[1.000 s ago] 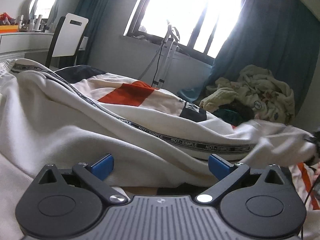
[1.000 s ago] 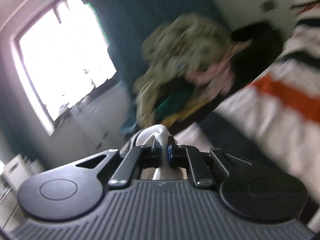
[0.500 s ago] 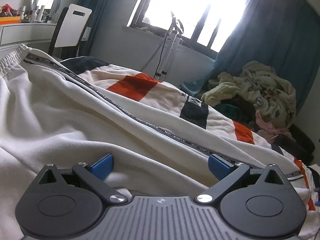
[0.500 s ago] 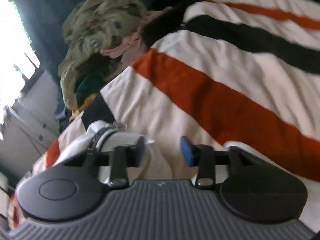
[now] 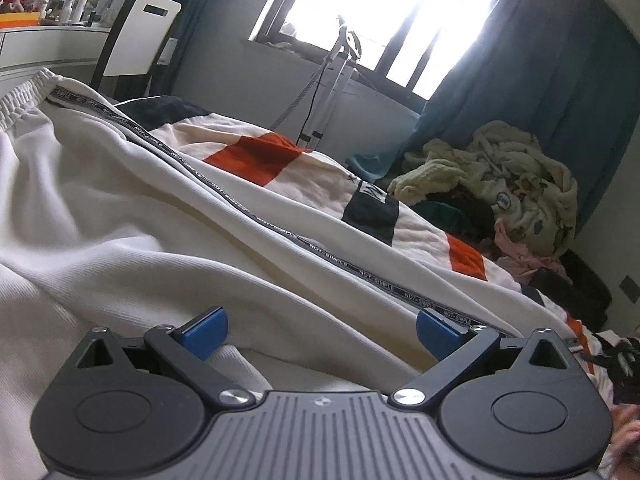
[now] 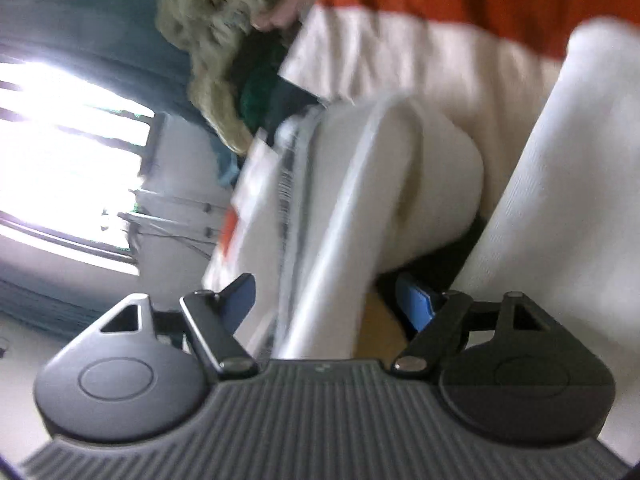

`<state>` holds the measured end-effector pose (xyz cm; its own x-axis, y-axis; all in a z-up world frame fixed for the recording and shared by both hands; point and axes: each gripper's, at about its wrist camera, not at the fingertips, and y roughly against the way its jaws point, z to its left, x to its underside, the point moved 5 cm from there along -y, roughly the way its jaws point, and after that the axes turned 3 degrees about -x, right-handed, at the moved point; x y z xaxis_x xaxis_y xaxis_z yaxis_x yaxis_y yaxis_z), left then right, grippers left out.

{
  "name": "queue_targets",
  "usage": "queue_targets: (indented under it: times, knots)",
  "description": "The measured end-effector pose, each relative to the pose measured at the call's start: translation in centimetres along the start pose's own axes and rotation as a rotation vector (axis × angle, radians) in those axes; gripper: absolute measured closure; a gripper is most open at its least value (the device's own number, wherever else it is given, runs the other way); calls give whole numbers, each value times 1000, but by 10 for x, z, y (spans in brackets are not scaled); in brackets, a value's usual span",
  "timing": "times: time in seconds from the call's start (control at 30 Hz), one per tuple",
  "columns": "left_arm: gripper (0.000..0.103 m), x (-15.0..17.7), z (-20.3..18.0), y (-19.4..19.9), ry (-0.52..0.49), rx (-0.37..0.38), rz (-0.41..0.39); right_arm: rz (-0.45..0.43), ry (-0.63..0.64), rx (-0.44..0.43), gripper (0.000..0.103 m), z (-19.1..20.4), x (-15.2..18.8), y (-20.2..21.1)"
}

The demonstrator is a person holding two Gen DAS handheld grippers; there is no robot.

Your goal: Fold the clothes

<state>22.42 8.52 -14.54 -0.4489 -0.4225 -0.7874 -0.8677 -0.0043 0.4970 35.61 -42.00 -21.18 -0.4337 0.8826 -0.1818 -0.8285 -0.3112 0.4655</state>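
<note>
White trousers (image 5: 160,240) with a lettered dark side stripe (image 5: 320,248) lie stretched across a bed covered by a white, orange and dark striped blanket (image 5: 256,152). My left gripper (image 5: 320,332) is open and low over the trouser cloth, its blue pads (image 5: 202,330) wide apart and pressing nothing. In the blurred, rolled right wrist view my right gripper (image 6: 328,300) is open and its jaws are opening. A fold of the white trousers (image 6: 400,184) runs between its fingers, but the pads (image 6: 416,308) stand clear of it.
A heap of mixed clothes (image 5: 500,184) sits at the far end of the bed by the teal curtain (image 5: 540,80). A white-backed chair (image 5: 136,36) and a desk stand at the left. A garment steamer stand (image 5: 332,80) rises under the window.
My right gripper let go of the white cloth, opened, rolled and sank toward the bed. The lifted trouser leg dropped flat. My left gripper stayed open, nearly in place.
</note>
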Motion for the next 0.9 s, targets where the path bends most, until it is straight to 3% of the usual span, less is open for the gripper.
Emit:
queue_targets:
  times: [0.13, 0.23, 0.3, 0.33, 0.37, 0.43, 0.47, 0.53, 0.7, 0.8, 0.9]
  knots:
    - [1, 1, -2, -1, -5, 1, -8, -122, -56, -32, 23, -8, -20, -19]
    - [1, 2, -3, -2, -11, 5, -12, -237, 87, 6, 28, 4, -32, -21]
    - [1, 3, -4, -4, -13, 7, -9, -306, 102, 10, 29, 4, -43, -20]
    - [1, 4, -5, -5, -16, 9, -10, -324, 84, 18, 40, 0, -49, -21]
    - [1, 4, -6, -5, -18, 12, -11, -337, 61, 27, 59, -3, -54, -22]
    - [1, 4, -7, -6, -24, 14, -15, -365, 84, 111, 87, -4, -62, -20]
    - [1, 4, -8, -7, -27, 16, -17, -380, 134, 137, 87, 1, -63, -20]
    - [1, 5, -11, -8, -35, 21, -21, -426, 311, 161, 90, 23, -60, -16]
    - [1, 5, -14, -6, -50, 27, -33, -529, 996, 164, 92, 119, 1, -21]
    - [1, 4, -13, -5, -47, 26, -39, -463, 1342, 42, 92, 150, 69, -30]
    - [1, 3, -11, -4, -48, 19, -45, -287, 1559, -62, 92, 151, 132, -43]
